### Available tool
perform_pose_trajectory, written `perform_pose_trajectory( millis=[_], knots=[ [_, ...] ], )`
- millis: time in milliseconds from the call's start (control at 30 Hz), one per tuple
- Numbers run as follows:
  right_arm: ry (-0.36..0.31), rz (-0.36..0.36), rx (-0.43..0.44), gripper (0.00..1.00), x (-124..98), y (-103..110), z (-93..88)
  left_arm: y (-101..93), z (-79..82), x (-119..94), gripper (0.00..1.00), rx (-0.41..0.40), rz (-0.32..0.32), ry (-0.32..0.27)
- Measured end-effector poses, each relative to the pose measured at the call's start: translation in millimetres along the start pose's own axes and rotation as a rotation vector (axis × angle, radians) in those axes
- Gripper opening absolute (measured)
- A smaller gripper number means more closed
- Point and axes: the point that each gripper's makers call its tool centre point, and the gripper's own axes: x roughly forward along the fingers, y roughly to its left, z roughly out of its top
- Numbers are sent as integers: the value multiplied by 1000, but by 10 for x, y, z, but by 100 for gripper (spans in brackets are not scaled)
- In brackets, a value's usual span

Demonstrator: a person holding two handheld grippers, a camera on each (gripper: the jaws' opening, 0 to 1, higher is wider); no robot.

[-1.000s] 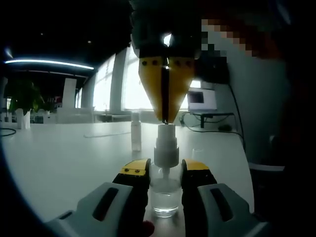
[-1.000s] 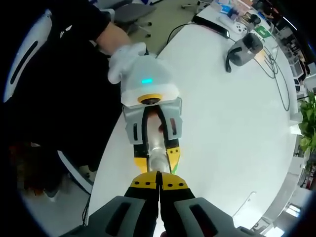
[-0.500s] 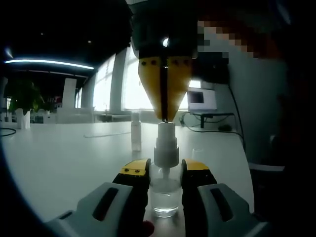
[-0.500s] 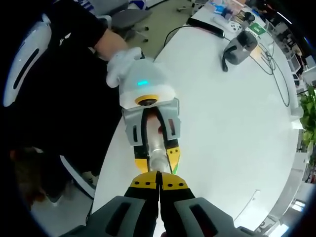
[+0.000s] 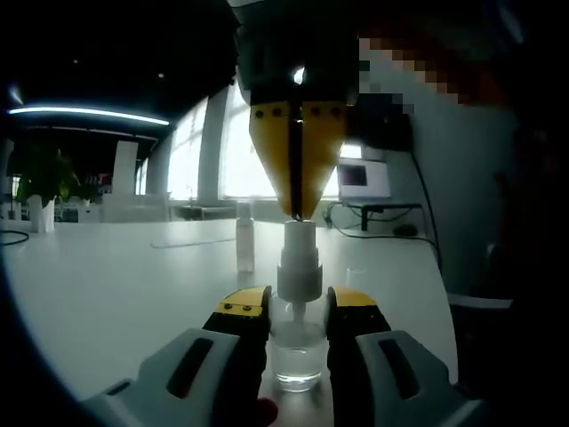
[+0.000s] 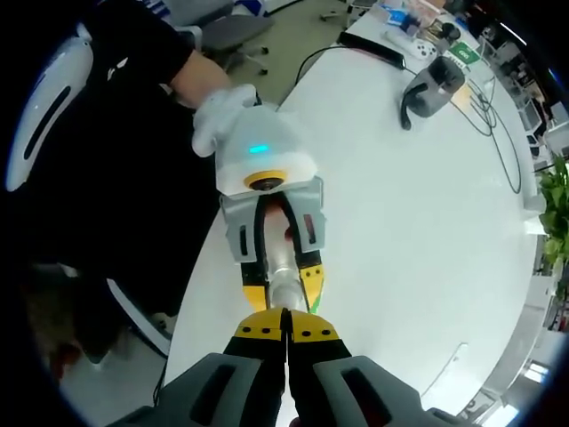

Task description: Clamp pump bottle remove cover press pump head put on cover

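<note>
Left gripper view: pump bottle (image 5: pixel 298 342) base hidden.

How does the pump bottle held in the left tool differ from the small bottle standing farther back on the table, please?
The pump bottle is gripped between the left tool's jaws; the small bottle stands free, untouched. The pump bottle has a broad white pump head with the shut right tool on top of it; the small bottle looks slimmer, with nothing over it. Both are upright and look clear on the white table.
</note>
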Motion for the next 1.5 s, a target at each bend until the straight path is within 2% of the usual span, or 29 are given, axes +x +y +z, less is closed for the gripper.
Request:
perform_pose_trajectory(
  millis=[1200,1500],
  knots=[
    [11,10,-11,0,0,-6,5,1,-4,1,16,-1,1,1],
    [46,30,-38,0,83,0,6,-4,-3,2,16,-1,0,1]
  ],
)
